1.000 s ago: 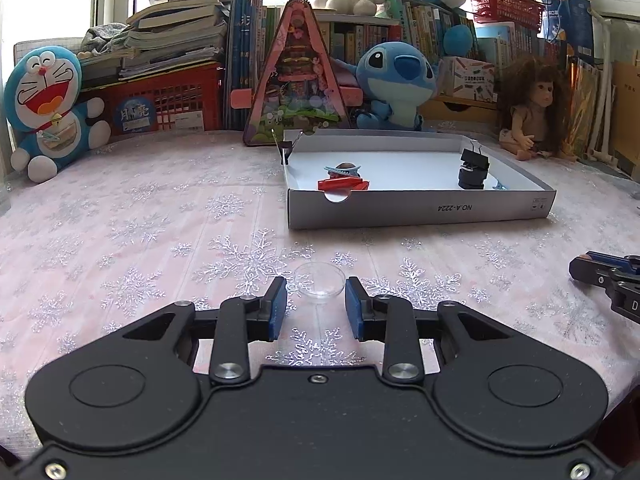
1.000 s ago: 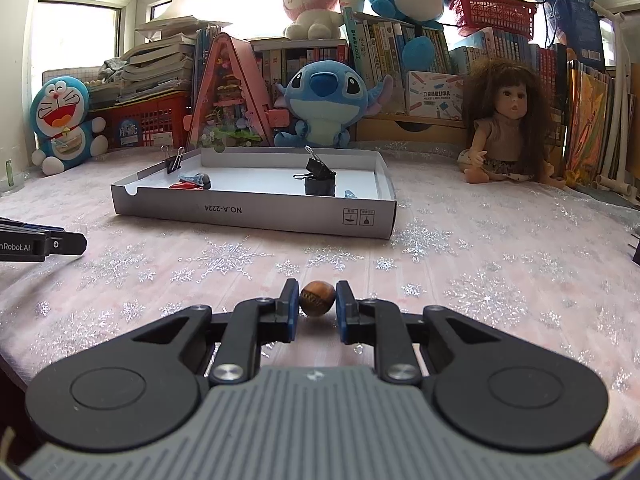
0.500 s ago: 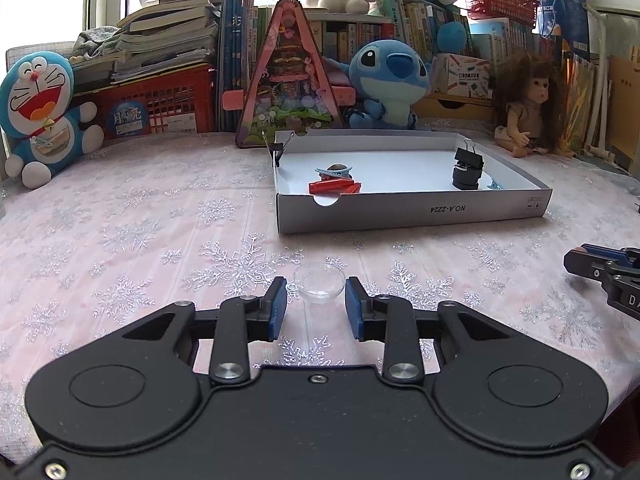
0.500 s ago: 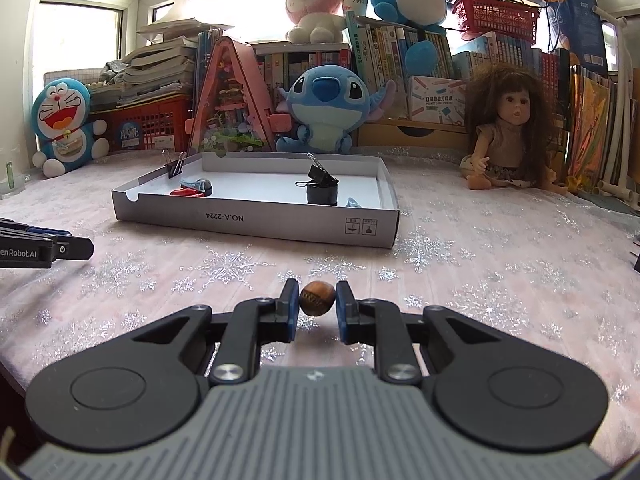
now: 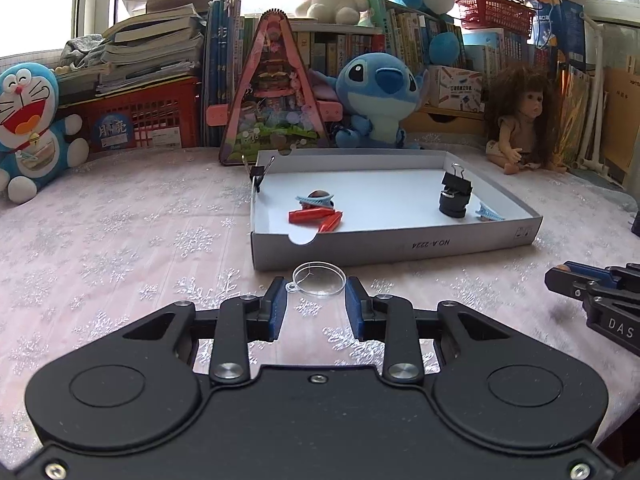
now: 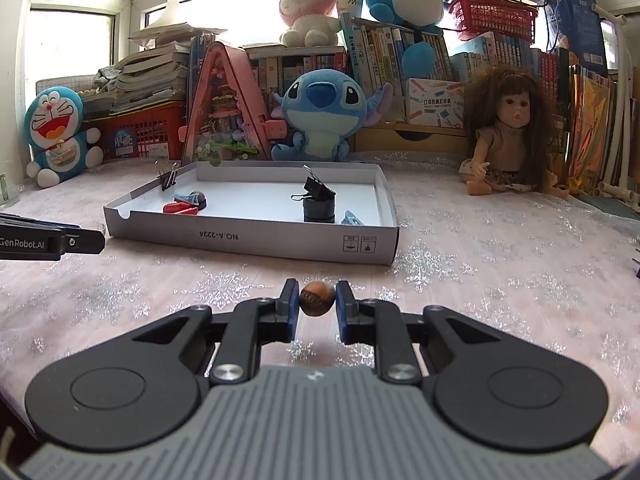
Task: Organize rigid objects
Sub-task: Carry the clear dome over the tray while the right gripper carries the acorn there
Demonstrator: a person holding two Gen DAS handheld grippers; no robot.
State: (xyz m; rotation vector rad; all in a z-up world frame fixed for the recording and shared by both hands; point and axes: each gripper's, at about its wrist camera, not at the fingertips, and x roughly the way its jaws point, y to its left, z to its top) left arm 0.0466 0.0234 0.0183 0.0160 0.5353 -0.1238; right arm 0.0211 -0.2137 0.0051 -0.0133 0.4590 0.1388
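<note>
Snowflake tablecloth [image 5: 120,240], cluttered bookshelves [image 6: 400,52] — left tongs [image 5: 316,286] seemingly pinching clear disc [image 5: 319,279], right tongs [image 6: 317,298] pinching brown ball [image 6: 317,298].

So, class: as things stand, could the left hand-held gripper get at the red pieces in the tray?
Probably not yet. The left hand-held gripper is already shut on a clear disc, so its pads are taken. The path itself looks free: the red pieces lie just behind the tray's low front wall.

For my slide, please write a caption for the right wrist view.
Right hand-held gripper holds a brown bead before the white tray.
</note>
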